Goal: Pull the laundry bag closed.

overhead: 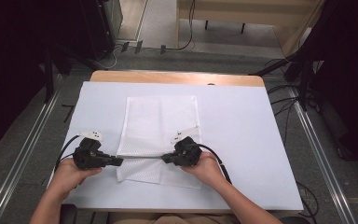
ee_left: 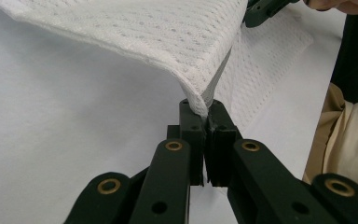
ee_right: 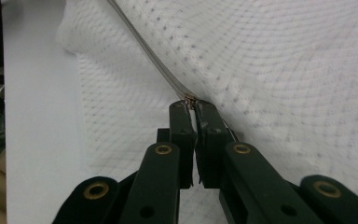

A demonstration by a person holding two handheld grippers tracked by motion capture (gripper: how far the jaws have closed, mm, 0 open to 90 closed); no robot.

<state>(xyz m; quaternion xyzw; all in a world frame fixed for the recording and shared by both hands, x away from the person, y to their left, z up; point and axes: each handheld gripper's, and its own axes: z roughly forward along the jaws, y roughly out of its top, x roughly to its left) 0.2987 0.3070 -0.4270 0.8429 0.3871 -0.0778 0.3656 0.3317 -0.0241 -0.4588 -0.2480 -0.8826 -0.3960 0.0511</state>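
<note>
Looking down from high view: one white mesh cloth (overhead: 161,135) on white table sheet (overhead: 242,140), near centre. Two grippers, left gripper (overhead: 117,161) and right gripper (overhead: 166,159), each in one hand, facing each other across cloth's near part; grey zipper line (overhead: 142,157) between them.

Left gripper view: left gripper (ee_left: 207,112) jaws clamped on cloth (ee_left: 168,37) corner, fabric lifted off sheet.

Right gripper view: right gripper (ee_right: 192,105) jaws closed on one small metal zipper pull (ee_right: 190,99); zipper runs up-left across cloth (ee_right: 284,60).

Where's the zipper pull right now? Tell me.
In the right gripper view, the zipper pull sits pinched at the right tool's tips, on the white mesh bag.
</note>
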